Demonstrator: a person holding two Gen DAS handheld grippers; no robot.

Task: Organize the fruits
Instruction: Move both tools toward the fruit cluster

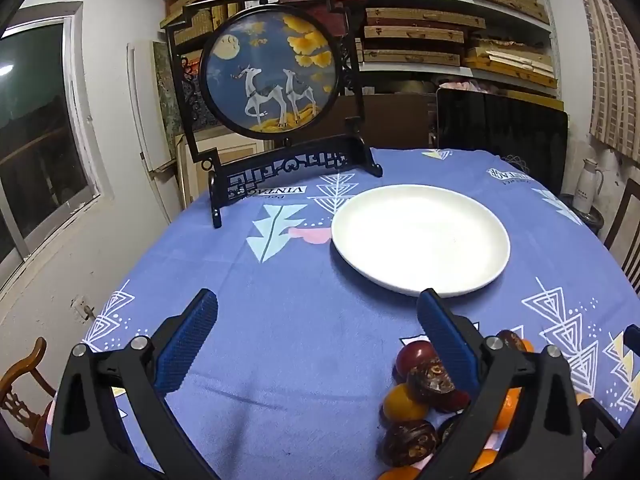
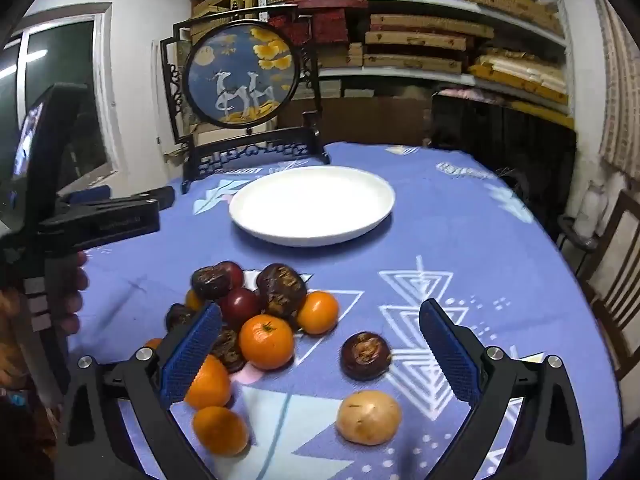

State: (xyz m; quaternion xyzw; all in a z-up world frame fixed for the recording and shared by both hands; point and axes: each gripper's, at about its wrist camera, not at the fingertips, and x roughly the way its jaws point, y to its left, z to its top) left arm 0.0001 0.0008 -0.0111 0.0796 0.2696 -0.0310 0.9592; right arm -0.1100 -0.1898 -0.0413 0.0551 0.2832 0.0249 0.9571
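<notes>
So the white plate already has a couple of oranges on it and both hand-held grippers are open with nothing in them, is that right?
Not quite. The white plate has nothing on it; the right wrist view shows the oranges in the fruit pile on the blue tablecloth, nearer than the plate. The rest holds: the left hand-held gripper and right hand-held gripper are both open with nothing in them.
</notes>
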